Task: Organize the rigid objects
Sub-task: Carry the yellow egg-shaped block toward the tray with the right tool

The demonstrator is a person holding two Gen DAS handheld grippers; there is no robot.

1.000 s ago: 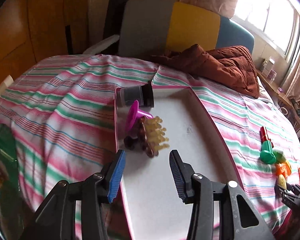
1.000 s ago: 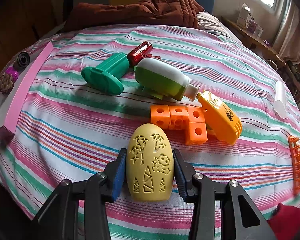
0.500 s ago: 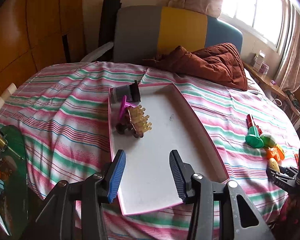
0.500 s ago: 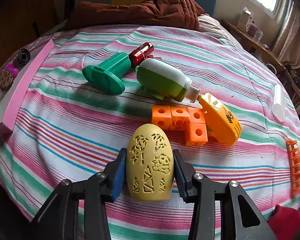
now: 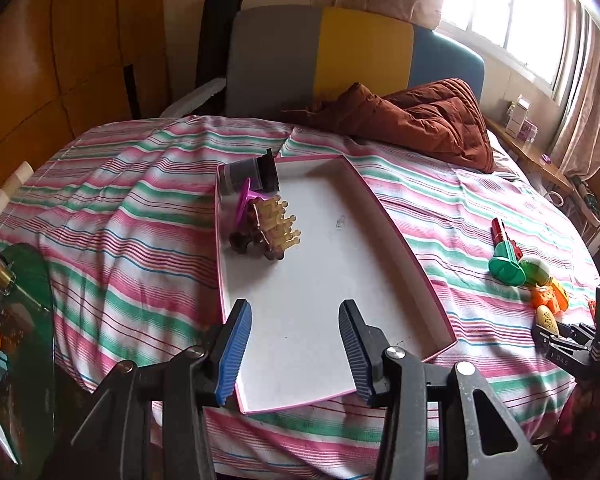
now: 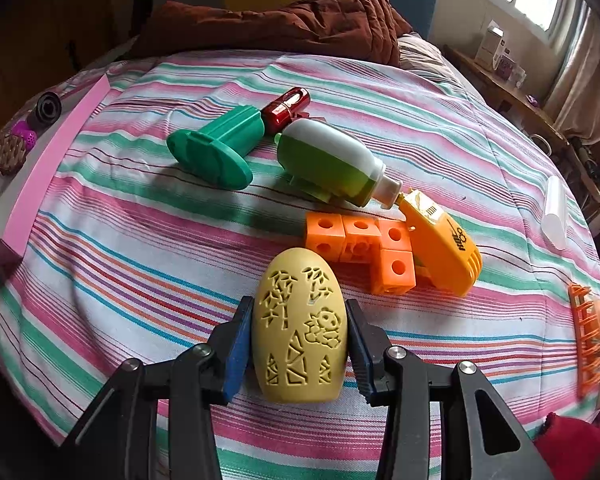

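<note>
My right gripper (image 6: 298,344) is shut on a yellow egg-shaped case (image 6: 300,324) with cut-out patterns, held just over the striped bedspread. Beyond it lie orange linked cubes (image 6: 360,248), an orange clip-like piece (image 6: 444,244), a green and white bottle (image 6: 332,166), a green stamp-like piece (image 6: 214,150) and a red cylinder (image 6: 286,106). My left gripper (image 5: 292,344) hangs open and empty over the near end of the pink-rimmed white tray (image 5: 404,236). In the tray's far left corner sit a dark cylinder (image 5: 248,174), a magenta piece (image 5: 246,200) and a brown massage brush (image 5: 272,226).
A rust-brown quilt (image 5: 416,120) is bunched at the bed's far side by a grey, yellow and blue headboard (image 5: 320,48). An orange comb (image 6: 586,340) and a white tube (image 6: 556,212) lie at the right. A glass side table (image 5: 16,320) stands left of the bed.
The left gripper has drawn back and a little up from the tray, so the whole tray now shows. The right gripper has held still on the egg.
</note>
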